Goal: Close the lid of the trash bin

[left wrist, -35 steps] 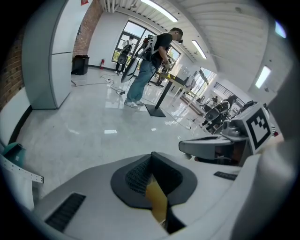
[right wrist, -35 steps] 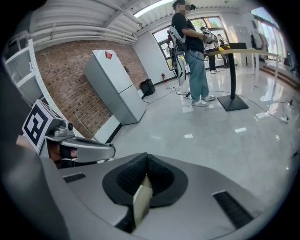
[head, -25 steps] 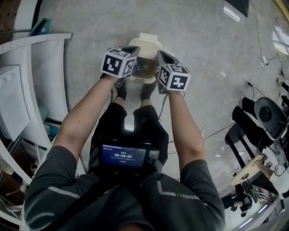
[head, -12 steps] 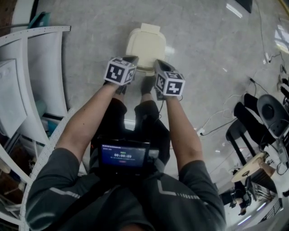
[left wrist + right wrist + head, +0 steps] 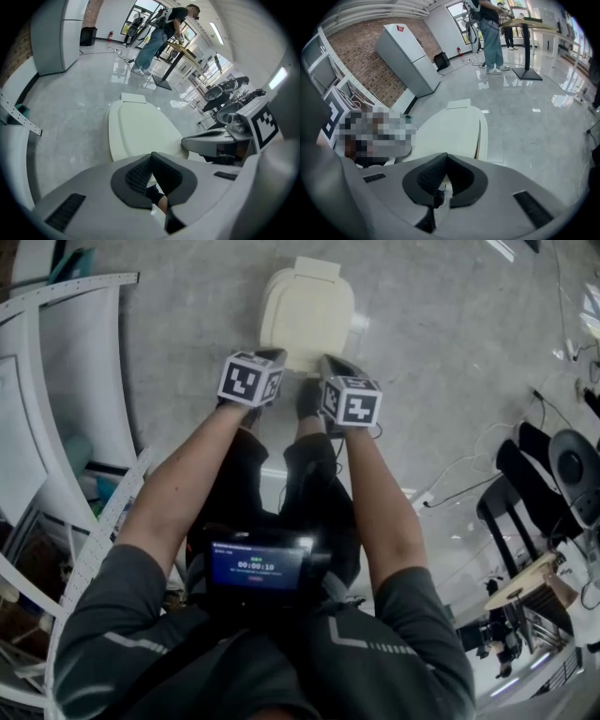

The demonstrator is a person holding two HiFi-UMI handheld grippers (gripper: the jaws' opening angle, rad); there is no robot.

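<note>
The trash bin (image 5: pixel 306 317) stands on the floor (image 5: pixel 441 362) with its lid (image 5: pixel 140 133) down, just beyond the left gripper (image 5: pixel 273 356) and right gripper (image 5: pixel 328 362), both with jaws pressed together, holding nothing.

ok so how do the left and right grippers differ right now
The left gripper sits by the lid's near-left corner, the right gripper by its near-right corner. The right one sits slightly lower in the head view than the left. The left's cube and the right's cube show different patterns. Shared: both have jaws together on nothing, and both point at the cream lid, which lies shut.
</note>
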